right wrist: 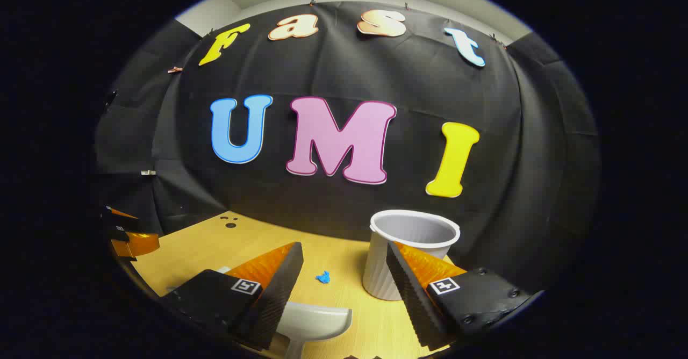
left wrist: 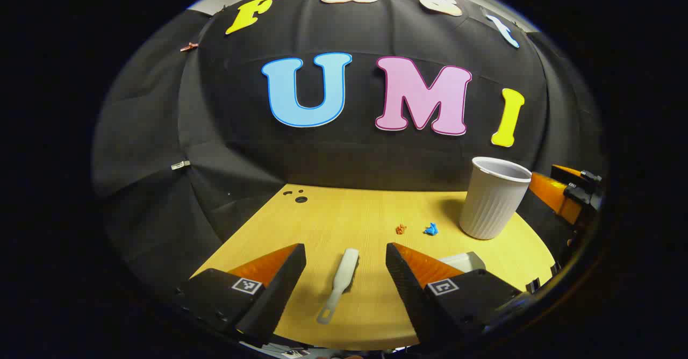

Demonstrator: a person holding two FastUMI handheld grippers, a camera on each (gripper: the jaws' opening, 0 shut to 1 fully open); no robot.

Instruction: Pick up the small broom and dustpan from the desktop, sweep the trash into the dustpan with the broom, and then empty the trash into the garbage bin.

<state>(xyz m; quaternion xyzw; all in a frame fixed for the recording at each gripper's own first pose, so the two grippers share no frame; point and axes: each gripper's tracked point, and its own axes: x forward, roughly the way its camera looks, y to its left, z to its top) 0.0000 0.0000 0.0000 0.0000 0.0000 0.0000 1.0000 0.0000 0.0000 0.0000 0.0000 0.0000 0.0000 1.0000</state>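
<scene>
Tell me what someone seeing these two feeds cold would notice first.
Probably the tall ribbed bin, standing upright at the far right of the yellow desk. Next, the small broom lying flat between the open left gripper fingers, and the dustpan sitting low between the open right gripper fingers. Two tiny scraps, one orange and one blue, lie side by side just left of the bin.

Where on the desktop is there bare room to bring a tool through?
Bare wood runs from the broom back to the cable holes at the far left, up to the wall. It is crowded to the right: orange scrap, blue scrap, bin and dustpan sit close together.
</scene>
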